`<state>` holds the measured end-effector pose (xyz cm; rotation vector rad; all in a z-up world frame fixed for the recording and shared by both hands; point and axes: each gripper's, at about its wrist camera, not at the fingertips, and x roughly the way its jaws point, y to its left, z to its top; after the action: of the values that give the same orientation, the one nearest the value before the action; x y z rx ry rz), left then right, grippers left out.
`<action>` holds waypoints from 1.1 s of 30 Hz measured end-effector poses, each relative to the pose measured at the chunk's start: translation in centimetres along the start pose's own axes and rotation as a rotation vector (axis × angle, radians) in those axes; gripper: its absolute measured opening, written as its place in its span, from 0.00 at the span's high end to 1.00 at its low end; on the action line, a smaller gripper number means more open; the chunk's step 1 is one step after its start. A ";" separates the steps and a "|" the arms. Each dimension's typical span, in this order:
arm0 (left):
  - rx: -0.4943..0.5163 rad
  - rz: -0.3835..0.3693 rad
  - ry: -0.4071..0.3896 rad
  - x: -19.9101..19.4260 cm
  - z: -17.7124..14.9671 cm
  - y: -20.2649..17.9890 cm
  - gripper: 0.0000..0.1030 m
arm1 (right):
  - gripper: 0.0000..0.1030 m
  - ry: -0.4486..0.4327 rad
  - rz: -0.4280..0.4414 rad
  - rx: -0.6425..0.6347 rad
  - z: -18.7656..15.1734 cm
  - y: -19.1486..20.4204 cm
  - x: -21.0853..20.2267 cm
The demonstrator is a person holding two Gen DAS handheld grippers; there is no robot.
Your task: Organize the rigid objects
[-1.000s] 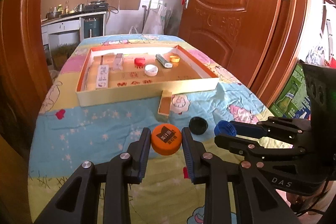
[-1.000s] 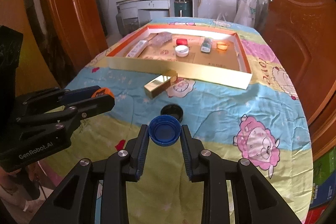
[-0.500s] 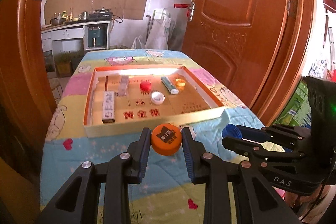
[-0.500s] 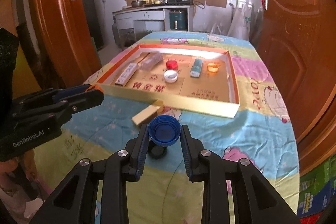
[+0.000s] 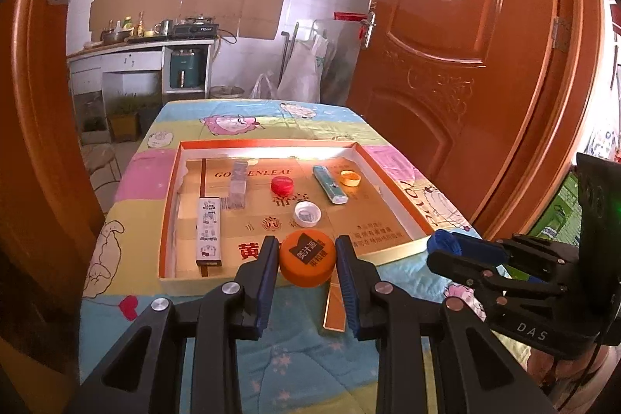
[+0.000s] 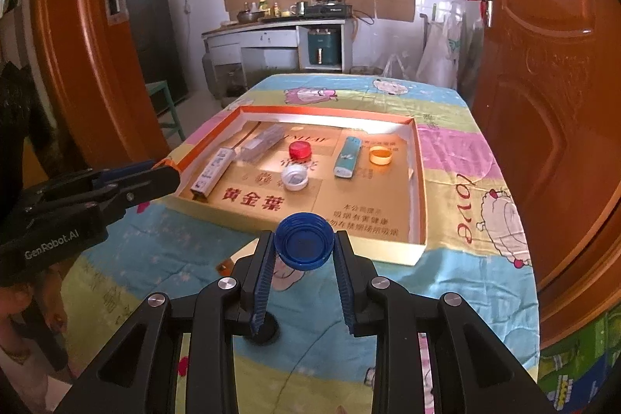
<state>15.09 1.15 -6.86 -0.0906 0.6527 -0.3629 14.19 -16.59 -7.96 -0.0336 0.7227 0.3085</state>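
My left gripper (image 5: 307, 263) is shut on an orange cap (image 5: 308, 262) and holds it in the air above the near wall of the cardboard tray (image 5: 271, 278). My right gripper (image 6: 304, 246) is shut on a blue cap (image 6: 304, 245), also lifted, just short of the tray's near wall (image 6: 349, 248). The right gripper shows in the left wrist view (image 5: 442, 247) to the right; the left gripper shows in the right wrist view (image 6: 170, 173) at the left. In the tray lie a red cap (image 5: 282, 185), a white cap (image 5: 307, 213), a yellow cap (image 5: 350, 178), a teal lighter (image 5: 329, 184) and two slim boxes (image 5: 209, 231).
A gold box (image 5: 335, 309) lies on the patterned cloth before the tray. A black cap (image 6: 268, 330) lies on the cloth under my right gripper. Wooden doors (image 5: 465, 37) stand at both sides of the table. A kitchen counter (image 6: 271, 26) is at the far end.
Both grippers have risen and moved forward toward the tray with their caps. The black cap and gold box now lie below and behind the fingertips.
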 end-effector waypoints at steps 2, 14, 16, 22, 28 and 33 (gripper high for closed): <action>-0.005 0.003 0.005 0.6 0.2 0.1 0.70 | 0.70 0.001 -0.001 0.005 0.2 -0.4 0.4; -0.013 0.020 0.048 4.1 1.5 0.7 0.70 | 0.70 0.022 -0.004 0.046 1.7 -3.6 3.4; -0.013 0.024 0.054 4.7 1.8 0.8 0.70 | 0.70 0.024 -0.004 0.049 2.0 -4.1 3.9; -0.012 0.031 0.073 6.4 2.6 1.1 0.70 | 0.70 0.032 -0.002 0.058 2.9 -5.4 5.3; -0.010 0.044 0.095 8.1 3.2 1.3 0.70 | 0.70 0.038 -0.007 0.052 3.6 -6.3 6.6; -0.010 0.053 0.109 9.3 3.7 1.7 0.70 | 0.70 0.048 -0.011 0.042 4.0 -6.8 7.7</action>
<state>24.70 -0.69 -9.60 -0.0630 0.7631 -0.3147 24.21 -20.46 -10.48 -0.0051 0.7757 0.2829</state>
